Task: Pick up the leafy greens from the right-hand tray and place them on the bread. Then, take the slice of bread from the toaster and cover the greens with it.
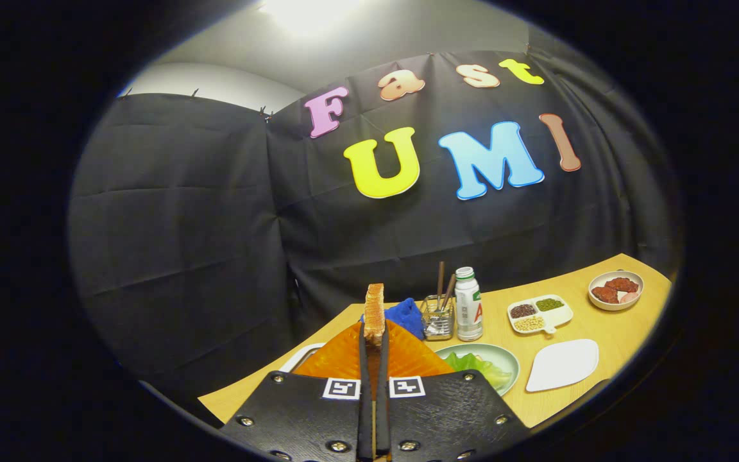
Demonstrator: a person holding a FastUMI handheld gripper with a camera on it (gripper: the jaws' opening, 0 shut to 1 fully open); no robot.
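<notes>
Gripper (374,337) at bottom centre clamps both fingers on the toasted bread slice (374,310), held upright on edge above the orange toaster (408,359). Just right of it, the leafy greens (480,367) lie on a pale green plate (509,359). Further back, a white bottle (468,305) stands near the wooden table's (626,333) far edge.

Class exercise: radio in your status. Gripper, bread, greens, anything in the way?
Gripper shut on bread slice, held upright above orange toaster. Greens on green plate, just right of fingers. Nothing seen between bread and plate.
</notes>
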